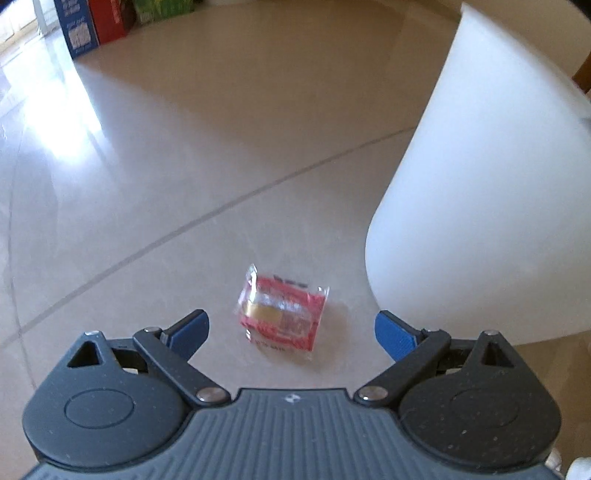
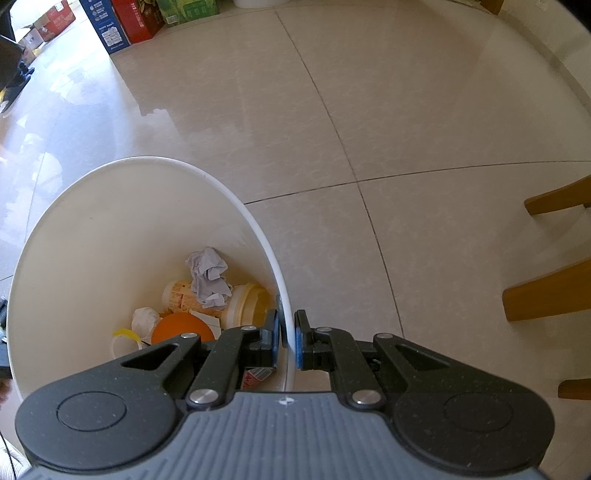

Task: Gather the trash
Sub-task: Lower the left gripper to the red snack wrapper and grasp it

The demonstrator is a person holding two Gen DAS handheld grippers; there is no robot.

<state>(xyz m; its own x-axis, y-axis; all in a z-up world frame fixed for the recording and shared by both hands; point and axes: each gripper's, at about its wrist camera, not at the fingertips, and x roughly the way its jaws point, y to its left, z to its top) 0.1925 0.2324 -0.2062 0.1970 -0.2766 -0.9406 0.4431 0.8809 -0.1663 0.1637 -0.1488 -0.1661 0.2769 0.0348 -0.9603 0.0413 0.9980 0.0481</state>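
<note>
A small red and clear plastic wrapper lies flat on the tiled floor, just left of the white trash bin. My left gripper hovers over it, open wide, its blue pads on either side of the wrapper and not touching it. In the right wrist view my right gripper is shut on the white bin's rim, one finger inside the wall and one outside. Inside the bin lie crumpled paper, a paper cup, an orange lid and other scraps.
Blue, red and green cartons stand on the floor at the far left. Wooden chair legs stand to the right of the bin. Pale glossy tiles spread out beyond the bin.
</note>
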